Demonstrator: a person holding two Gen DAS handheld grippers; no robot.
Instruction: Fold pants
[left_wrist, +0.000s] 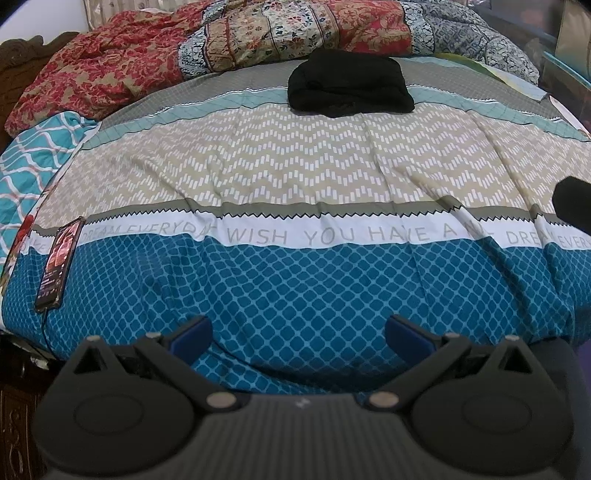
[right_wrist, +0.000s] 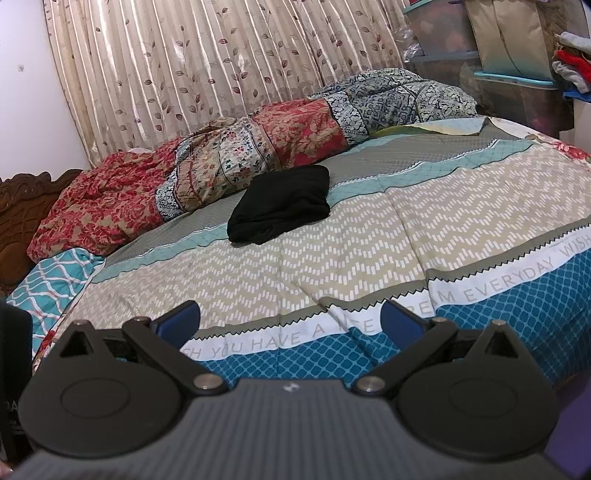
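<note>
The black pants (left_wrist: 349, 83) lie in a compact folded bundle on the far part of the bed, on the grey and teal stripes of the bedspread (left_wrist: 295, 177). They also show in the right wrist view (right_wrist: 282, 205), left of centre. My left gripper (left_wrist: 297, 332) is open and empty, over the near blue edge of the bed, far from the pants. My right gripper (right_wrist: 290, 319) is open and empty, over the white lettered stripe. A dark part of the right gripper (left_wrist: 574, 206) shows at the right edge of the left wrist view.
A phone (left_wrist: 59, 266) lies on the bed's near left. A rumpled patterned quilt (left_wrist: 221, 40) runs along the far side. A teal patterned pillow (right_wrist: 51, 291) sits at left. Curtains (right_wrist: 221, 66) hang behind. Storage boxes (right_wrist: 517, 85) stand at the right.
</note>
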